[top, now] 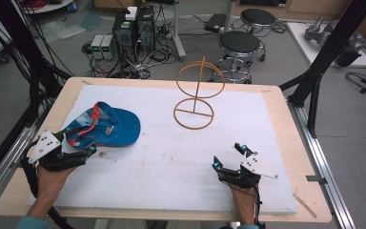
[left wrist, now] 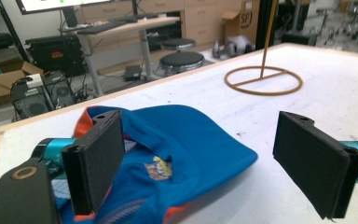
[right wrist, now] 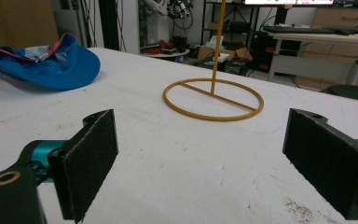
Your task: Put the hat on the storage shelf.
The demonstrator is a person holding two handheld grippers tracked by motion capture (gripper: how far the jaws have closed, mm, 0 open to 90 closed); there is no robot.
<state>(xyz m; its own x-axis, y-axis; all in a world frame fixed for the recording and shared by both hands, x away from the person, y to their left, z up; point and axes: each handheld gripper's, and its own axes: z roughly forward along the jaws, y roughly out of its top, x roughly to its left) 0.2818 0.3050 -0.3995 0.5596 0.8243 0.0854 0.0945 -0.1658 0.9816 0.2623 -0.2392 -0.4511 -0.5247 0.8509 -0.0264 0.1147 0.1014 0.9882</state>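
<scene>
High view takes in both hand-held grippers, left gripper beside the blue cap, right gripper wide apart; left gripper view shows jaws spread, unclamped, astride the cap's edge

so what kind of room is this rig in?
Probably a robotics or engineering lab, not a home. Desktop computer towers sit on the floor amid loose cables, black round stools stand behind the table, and black frame struts flank it.
</scene>
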